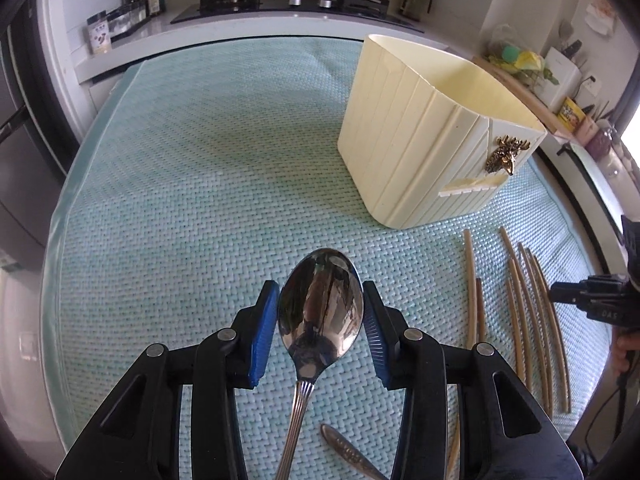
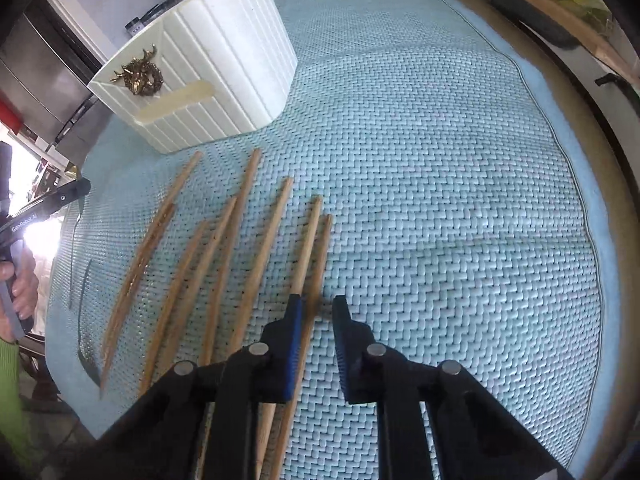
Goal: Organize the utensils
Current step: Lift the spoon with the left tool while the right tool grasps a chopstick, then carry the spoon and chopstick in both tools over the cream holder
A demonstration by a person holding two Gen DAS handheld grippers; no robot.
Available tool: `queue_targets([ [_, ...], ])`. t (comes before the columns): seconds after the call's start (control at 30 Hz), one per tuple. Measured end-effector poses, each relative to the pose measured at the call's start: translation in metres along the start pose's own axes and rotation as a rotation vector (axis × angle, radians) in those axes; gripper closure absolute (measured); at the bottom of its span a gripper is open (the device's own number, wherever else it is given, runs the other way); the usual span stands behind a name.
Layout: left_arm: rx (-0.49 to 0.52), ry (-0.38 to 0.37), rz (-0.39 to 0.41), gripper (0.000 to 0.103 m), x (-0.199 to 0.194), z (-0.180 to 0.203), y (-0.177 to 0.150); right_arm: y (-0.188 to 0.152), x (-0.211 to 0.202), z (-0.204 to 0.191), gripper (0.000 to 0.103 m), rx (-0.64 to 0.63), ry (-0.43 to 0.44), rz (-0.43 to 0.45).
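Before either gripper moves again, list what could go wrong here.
1. The left gripper brackets the spoon at its wide, smooth bowl; closing there may let the polished metal slip or tip.
2. The right gripper hangs open over the two rightmost chopsticks, which lie close together; it may catch both or scatter them.
3. The cream holder stands tall; a low carry could clip its rim.

Glossy metal spoon (image 1: 320,304), matt wooden chopsticks (image 2: 240,248), ribbed plastic holder (image 1: 420,140), woven mat (image 1: 200,180)
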State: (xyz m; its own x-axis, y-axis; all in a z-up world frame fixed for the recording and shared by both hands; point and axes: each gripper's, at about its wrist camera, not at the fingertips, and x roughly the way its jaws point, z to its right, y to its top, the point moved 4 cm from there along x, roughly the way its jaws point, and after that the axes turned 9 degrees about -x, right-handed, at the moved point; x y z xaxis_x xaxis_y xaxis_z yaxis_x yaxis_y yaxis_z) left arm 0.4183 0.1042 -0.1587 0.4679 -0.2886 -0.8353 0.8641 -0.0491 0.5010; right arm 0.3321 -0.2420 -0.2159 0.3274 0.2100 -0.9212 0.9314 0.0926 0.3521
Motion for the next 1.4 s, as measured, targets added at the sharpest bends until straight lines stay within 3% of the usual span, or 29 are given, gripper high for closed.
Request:
queue_targets([
  [0.3, 0.016, 0.007, 0.013, 0.061, 0.010, 0.044, 0.002, 0.035, 0.025, -0.025, 0.095, -0.092, -0.101, -0.059],
  [0.43, 0.001, 0.008, 0.022, 0.061, 0.003, 0.041, 0.000, 0.045, 0.029, -0.022, 0.097, -0.071, -0.083, -0.036],
  [0.63, -0.014, 0.004, 0.059, 0.061, -0.020, 0.037, 0.003, 0.049, -0.011, -0.020, 0.097, -0.037, -0.002, 0.132],
  [0.87, -0.028, -0.023, 0.137, 0.061, -0.060, 0.036, 0.004, 0.035, -0.087, -0.053, 0.097, -0.122, 0.004, 0.385],
  [1.07, -0.060, -0.065, 0.208, 0.061, -0.097, 0.039, 0.002, 0.014, -0.150, -0.057, 0.097, -0.193, -0.006, 0.584],
  [1.23, -0.068, -0.090, 0.256, 0.062, -0.123, 0.047, 0.000, 0.000, -0.174, -0.067, 0.097, -0.222, -0.022, 0.692],
  [1.4, -0.068, -0.097, 0.275, 0.062, -0.133, 0.055, -0.001, -0.001, -0.191, -0.070, 0.097, -0.222, -0.034, 0.737],
])
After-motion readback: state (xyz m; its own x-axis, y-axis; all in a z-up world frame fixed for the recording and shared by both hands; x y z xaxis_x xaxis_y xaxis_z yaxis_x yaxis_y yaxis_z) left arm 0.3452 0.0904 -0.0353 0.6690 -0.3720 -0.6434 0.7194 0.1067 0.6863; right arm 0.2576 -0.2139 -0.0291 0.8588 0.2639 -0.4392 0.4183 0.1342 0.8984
